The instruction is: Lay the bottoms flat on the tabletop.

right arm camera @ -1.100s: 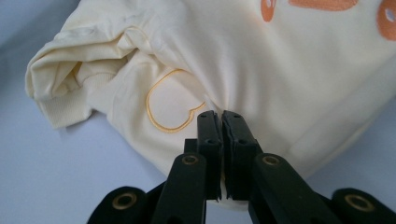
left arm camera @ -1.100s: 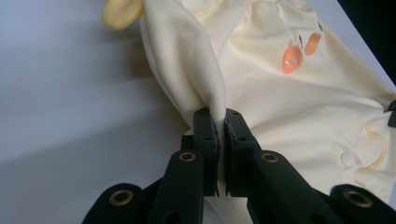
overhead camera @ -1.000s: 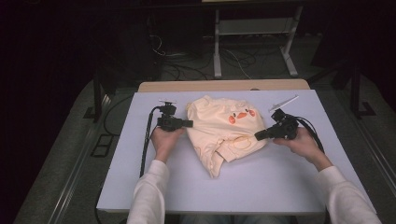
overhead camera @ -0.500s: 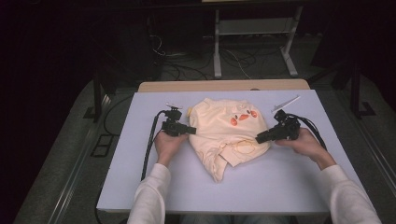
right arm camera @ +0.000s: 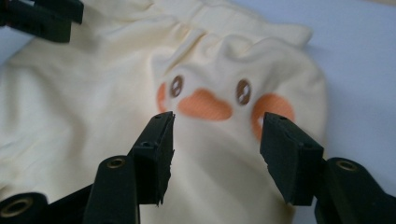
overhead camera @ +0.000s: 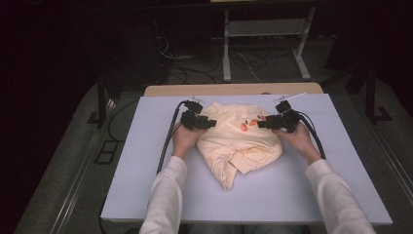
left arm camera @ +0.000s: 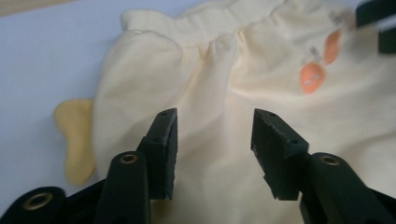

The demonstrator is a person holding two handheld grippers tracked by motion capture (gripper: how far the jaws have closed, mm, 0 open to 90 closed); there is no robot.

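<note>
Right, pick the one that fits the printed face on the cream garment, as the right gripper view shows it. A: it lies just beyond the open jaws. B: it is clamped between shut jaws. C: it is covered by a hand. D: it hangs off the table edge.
A: in the right gripper view the right gripper has its jaws apart, with the garment's printed face lying flat just past them.

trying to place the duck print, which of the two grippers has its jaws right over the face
The right gripper: its open jaws frame the orange bill and both eyes of the duck face. The left gripper hovers over plain cream cloth.
</note>
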